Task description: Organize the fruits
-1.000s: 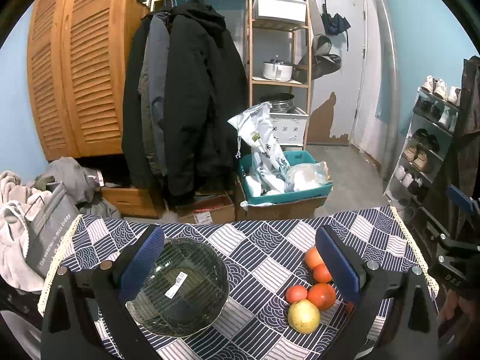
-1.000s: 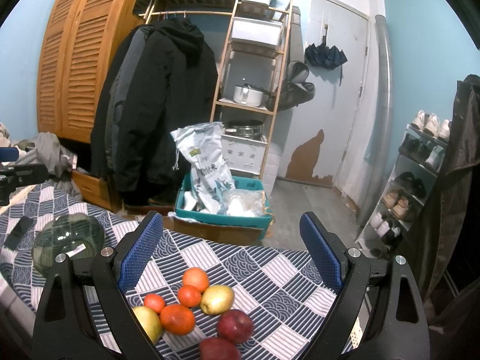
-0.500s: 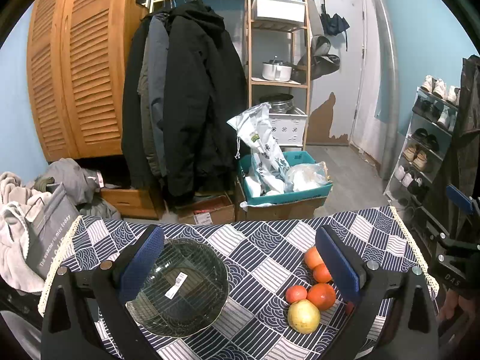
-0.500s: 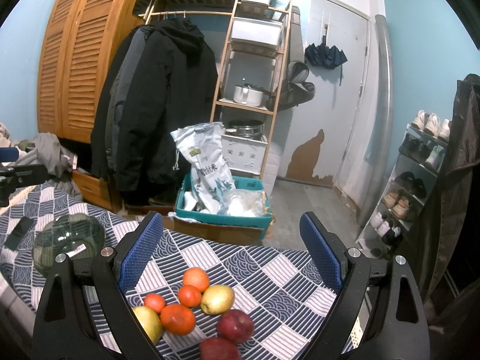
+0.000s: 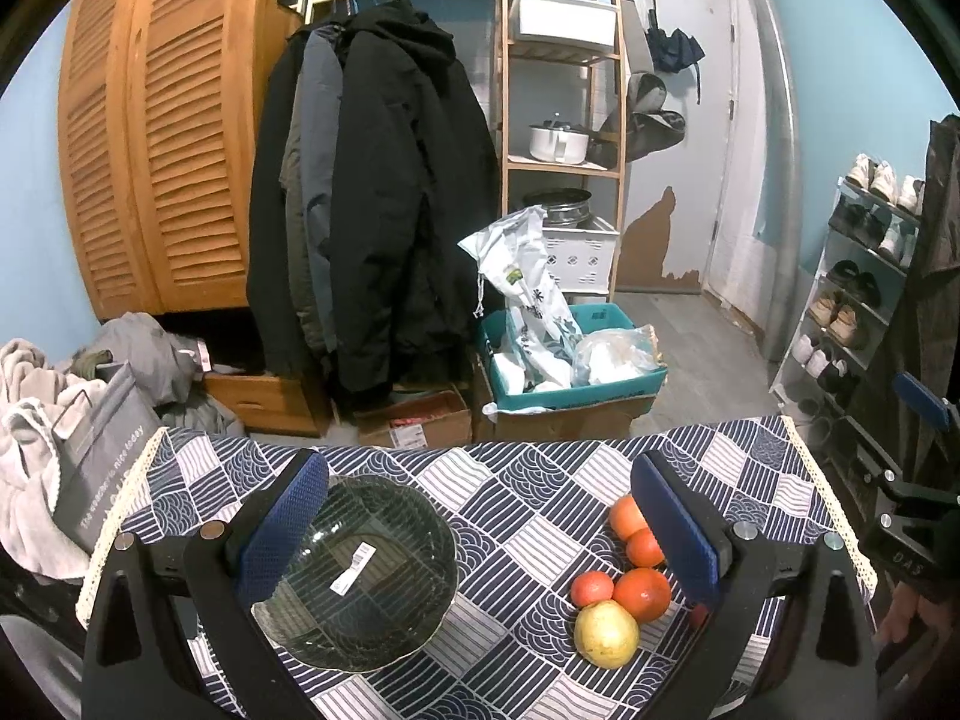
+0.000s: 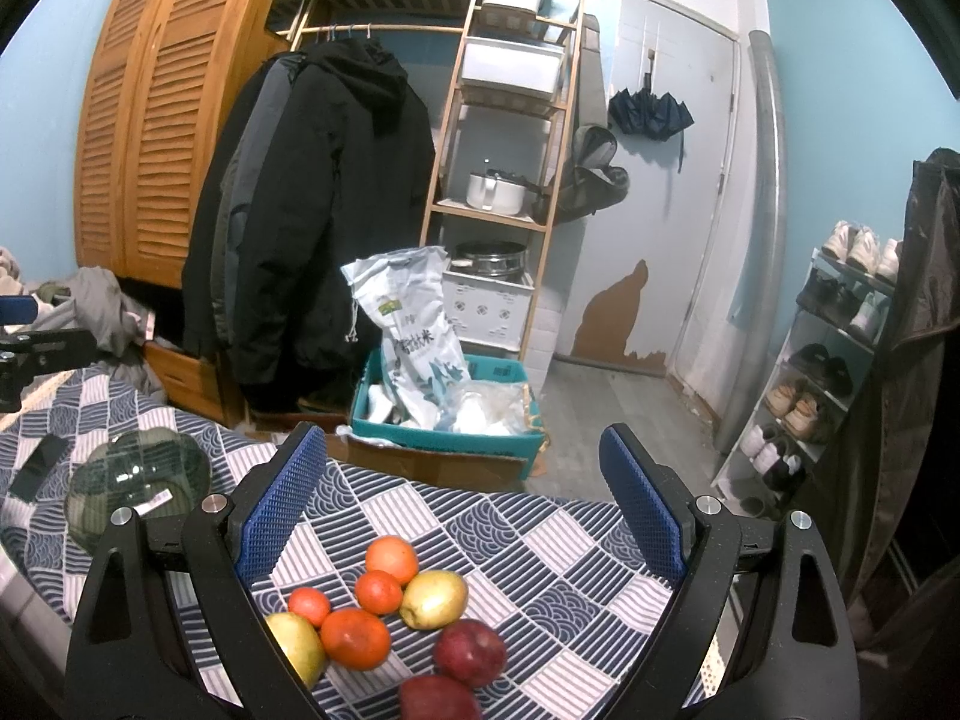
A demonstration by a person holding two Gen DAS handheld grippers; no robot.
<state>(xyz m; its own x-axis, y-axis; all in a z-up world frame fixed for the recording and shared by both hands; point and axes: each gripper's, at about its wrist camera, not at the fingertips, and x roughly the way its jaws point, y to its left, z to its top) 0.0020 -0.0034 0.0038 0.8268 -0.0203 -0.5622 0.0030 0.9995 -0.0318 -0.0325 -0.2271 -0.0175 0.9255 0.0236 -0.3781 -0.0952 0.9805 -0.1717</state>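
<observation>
Both wide open, holding nothing: left gripper [image 5: 480, 516] over ribbed smoky-glass bowl [image 5: 360, 570], right gripper [image 6: 462, 498] nearer. Directly below right gripper: loose cluster of oranges, yellow pears, red apples [image 6: 384, 606], toward table's right edge.

We are in a home, likely an entryway: ahead of the left hand-held gripper [image 5: 480, 516] dark coats [image 5: 384, 204] hang on a rail beside louvred wardrobe doors [image 5: 156, 138], a wooden shelf [image 5: 561, 102] holds a pot [image 5: 558, 143], and a shoe rack [image 5: 852, 294] stands right, near the door [image 5: 684, 138].

navy-and-white patchwork tablecloth [image 6: 540, 546]
</observation>
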